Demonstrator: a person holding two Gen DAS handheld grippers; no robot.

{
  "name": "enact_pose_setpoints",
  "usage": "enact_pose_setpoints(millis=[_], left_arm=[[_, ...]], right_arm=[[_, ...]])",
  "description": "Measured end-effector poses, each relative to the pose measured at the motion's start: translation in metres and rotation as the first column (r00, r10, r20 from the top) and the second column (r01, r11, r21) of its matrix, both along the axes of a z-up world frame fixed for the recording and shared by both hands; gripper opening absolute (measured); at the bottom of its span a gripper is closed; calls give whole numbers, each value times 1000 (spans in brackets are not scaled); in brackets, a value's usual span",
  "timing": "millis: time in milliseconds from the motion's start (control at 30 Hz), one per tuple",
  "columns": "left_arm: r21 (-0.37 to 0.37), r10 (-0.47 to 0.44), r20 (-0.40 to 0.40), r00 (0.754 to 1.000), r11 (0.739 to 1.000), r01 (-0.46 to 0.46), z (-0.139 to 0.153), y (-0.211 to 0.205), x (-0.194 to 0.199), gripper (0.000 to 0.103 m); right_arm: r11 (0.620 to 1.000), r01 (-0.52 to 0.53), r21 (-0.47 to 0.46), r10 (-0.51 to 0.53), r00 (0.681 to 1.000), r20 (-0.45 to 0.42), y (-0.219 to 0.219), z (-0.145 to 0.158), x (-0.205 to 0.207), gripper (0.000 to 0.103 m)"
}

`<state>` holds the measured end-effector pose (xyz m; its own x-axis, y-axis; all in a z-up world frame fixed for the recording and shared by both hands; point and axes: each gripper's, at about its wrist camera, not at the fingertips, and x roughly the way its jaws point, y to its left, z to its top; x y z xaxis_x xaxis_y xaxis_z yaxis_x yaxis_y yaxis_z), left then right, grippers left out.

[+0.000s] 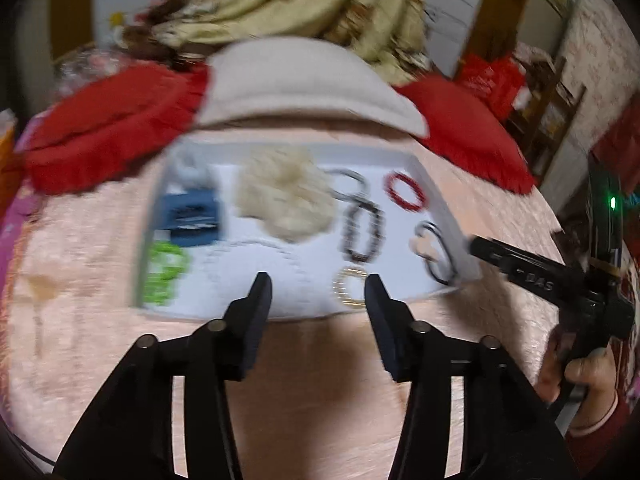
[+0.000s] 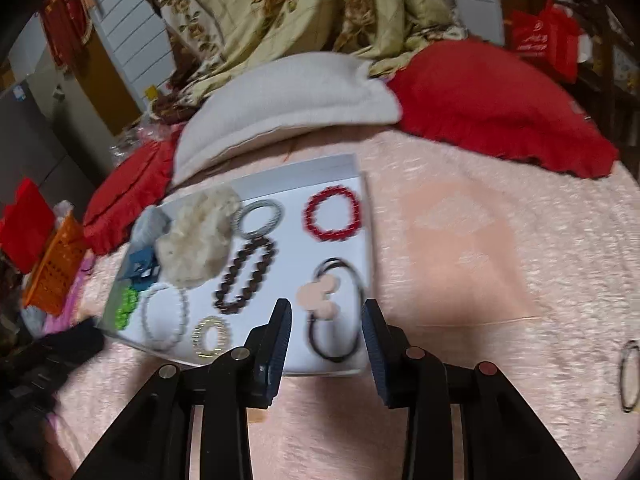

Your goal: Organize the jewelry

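Jewelry lies sorted in a white tray (image 2: 362, 364) on a pink bedspread (image 2: 500, 264), both pairs of tongs parted and empty above its near edge. Left tongs (image 1: 318, 284) hover over a gold ring-shaped piece (image 1: 351, 289); right tongs (image 2: 326, 310) frame a black cord bracelet (image 2: 340, 312) with a pale pink charm, not touching it. Red bead bracelet (image 2: 333, 213), dark bead strand (image 2: 246, 276), white bead bracelet (image 2: 164, 316) and a fluffy cream hair tie (image 2: 198, 240) sit spaced apart. Apparently between placements; one more dark loop (image 2: 630, 376), blurred, seems to wait on the bedspread well right of the tray. Next move calls for reaching it, closing gently and carrying it in.
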<state>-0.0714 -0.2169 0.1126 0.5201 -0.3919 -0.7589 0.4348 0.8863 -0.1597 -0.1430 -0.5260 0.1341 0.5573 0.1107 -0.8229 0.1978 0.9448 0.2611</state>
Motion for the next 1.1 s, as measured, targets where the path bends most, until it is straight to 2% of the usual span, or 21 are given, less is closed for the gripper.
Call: enact_pose_setpoints(millis=[100,267,467,533,567,600,667,733,833,1000,1100], left_arm=[[18,123,-18,992,992,-123,-6,44,22,54],[-4,267,-109,957,963,-269,-37,99,62,54],[76,229,-125,965,972,-221,-65,88,81,54],[98,206,-138,969,976,-194,-73,81,81,51],[103,200,-148,969,977,-186,-77,79,80,33],[110,201,-160,966,977,-185,-80,77,79,24],[103,218,-151,964,973,-204,-80,78,74,23],[104,227,-155,961,972,-213,-80,78,69,23],[119,234,-141,962,969,-218,-80,78,56,23],[153,240,-96,966,963,-224,-75,75,44,23],[143,248,-73,966,961,-236,-64,77,37,23]], right_arm=[[999,21,-38,-22,999,-31,-8,-6,-2,35],[999,33,-32,-35,997,-72,-12,-24,-2,35],[998,12,-67,-19,995,-101,-2,-36,6,35],[998,4,-66,-11,994,-104,0,-37,8,35],[997,-4,-73,-4,994,-105,0,-37,9,34],[997,-8,-78,0,995,-104,1,-37,9,32],[996,-20,-85,10,994,-108,4,-36,9,24],[995,-31,-97,20,993,-114,8,-35,8,22],[992,-38,-120,24,993,-114,11,-34,1,22],[996,-36,-78,28,993,-113,6,-34,-7,22],[998,-24,-58,18,994,-110,2,-32,-8,23]])
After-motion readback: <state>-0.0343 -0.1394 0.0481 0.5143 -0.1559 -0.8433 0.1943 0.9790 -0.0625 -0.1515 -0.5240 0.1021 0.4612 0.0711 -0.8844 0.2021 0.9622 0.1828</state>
